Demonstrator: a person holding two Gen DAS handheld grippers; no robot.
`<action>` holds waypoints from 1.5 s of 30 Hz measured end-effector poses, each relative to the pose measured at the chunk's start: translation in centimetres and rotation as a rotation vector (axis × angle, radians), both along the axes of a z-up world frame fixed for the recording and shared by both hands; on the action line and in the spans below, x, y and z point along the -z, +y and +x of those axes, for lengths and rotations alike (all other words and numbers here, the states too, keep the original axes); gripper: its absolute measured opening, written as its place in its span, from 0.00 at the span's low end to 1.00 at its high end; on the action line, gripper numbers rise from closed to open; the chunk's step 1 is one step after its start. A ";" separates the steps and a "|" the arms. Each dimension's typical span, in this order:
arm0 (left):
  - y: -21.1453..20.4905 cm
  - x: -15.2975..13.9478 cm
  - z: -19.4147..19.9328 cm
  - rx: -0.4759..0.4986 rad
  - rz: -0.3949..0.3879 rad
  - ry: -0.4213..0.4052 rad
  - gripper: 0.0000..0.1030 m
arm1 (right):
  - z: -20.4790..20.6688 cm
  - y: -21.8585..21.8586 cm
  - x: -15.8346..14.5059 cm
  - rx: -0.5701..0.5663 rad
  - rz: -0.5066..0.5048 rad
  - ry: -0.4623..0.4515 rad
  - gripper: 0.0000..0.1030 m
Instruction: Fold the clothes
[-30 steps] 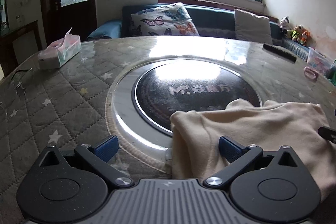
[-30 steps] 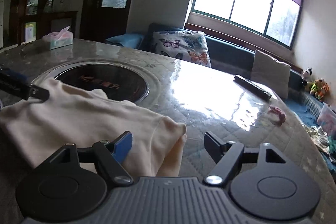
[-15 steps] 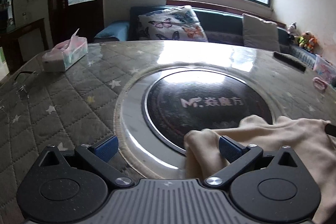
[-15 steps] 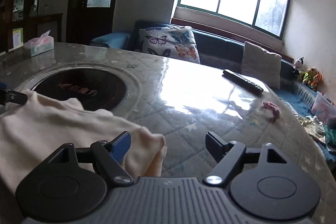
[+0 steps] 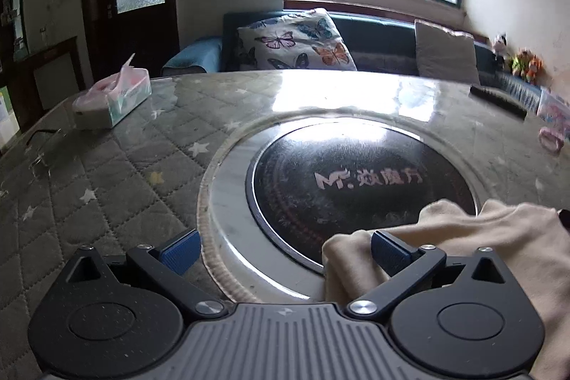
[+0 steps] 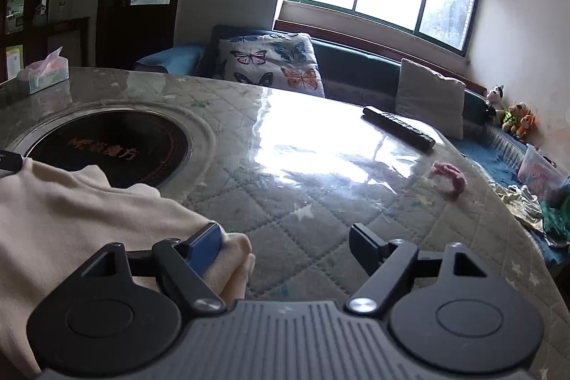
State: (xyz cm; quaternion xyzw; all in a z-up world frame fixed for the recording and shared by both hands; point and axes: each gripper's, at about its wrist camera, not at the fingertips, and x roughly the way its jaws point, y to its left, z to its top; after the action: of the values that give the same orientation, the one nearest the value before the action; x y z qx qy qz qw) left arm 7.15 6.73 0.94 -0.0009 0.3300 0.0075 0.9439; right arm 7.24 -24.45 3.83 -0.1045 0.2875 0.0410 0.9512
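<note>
So both grippers have backed off to the outer ends of the cream garment (image 5: 491, 237) over the last second. In the left wrist view the cloth took up a lot more of the frame a second ago; now only its left end pokes in at the lower right, lying over the rim of the round black cooktop (image 5: 359, 180) set into the table (image 5: 117, 173). The left gripper (image 5: 285, 250) is wide open, nothing pinched: its right blue pad sits on or just over the cloth edge and the left pad is over bare table.

Same story on the other side. The right gripper (image 6: 285, 243) has slid out toward the right end of the garment (image 6: 71, 219), jaws spread, with the bunched corner lying just inside the left pad. Can't tell if that pad actually touches the fabric. The right pad is over the quilted table cover.

My read: each claw is lining up on an end of the garment for a two-handed pinch, so a fold is about to start, not finish. The cloth looks soft and lumpy, so grabbing just one layer could be fiddly.
</note>
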 end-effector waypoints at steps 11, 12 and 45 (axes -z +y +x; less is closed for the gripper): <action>-0.1 -0.7 -1.9 0.012 0.019 -0.005 1.00 | -2.7 -0.3 -1.3 -0.061 -0.022 -0.020 0.81; -0.1 -0.8 -2.3 0.021 0.021 -0.008 1.00 | -3.3 -0.3 -1.4 -0.065 -0.027 -0.022 0.82; 0.7 0.4 -7.7 0.045 0.031 -0.006 1.00 | -8.4 1.1 0.8 -0.122 -0.056 -0.043 0.84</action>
State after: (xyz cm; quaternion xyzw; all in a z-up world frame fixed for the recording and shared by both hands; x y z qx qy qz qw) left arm -0.50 7.47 0.55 0.0212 0.3271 -0.0084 0.9447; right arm -1.18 -23.31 3.03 -0.1491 0.2610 0.0884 0.9496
